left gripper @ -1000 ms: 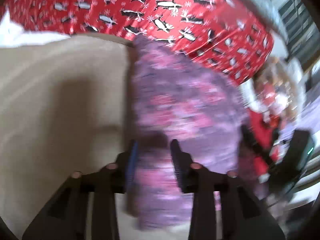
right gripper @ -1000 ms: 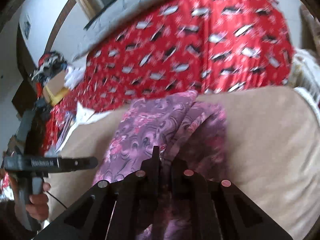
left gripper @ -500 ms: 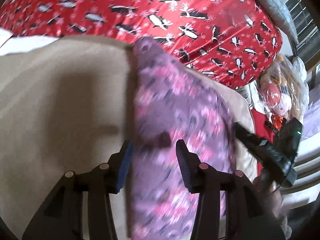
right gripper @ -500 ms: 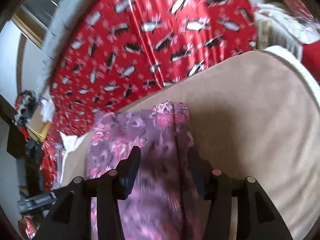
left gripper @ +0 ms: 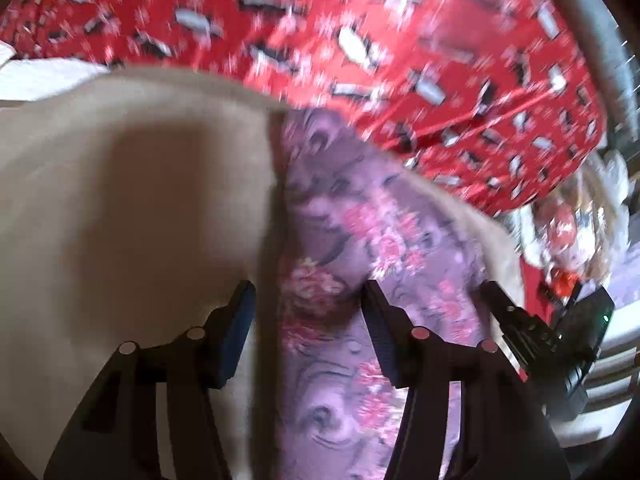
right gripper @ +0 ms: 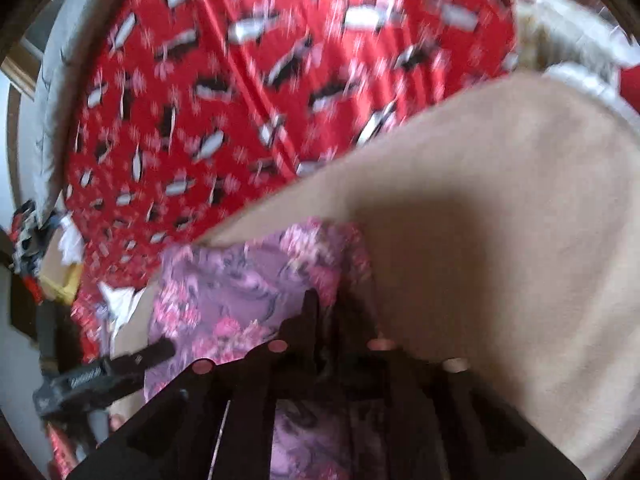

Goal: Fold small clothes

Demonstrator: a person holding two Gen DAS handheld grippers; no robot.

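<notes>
Left tool [left gripper: 306,314] gapes wide above the garment [left gripper: 360,280], gripping nothing; right tool [right gripper: 326,318] looks pinched on its edge. Garment lies folded on the tan blanket [right gripper: 500,220]. One-sided pulling could drag the fold askew.
</notes>
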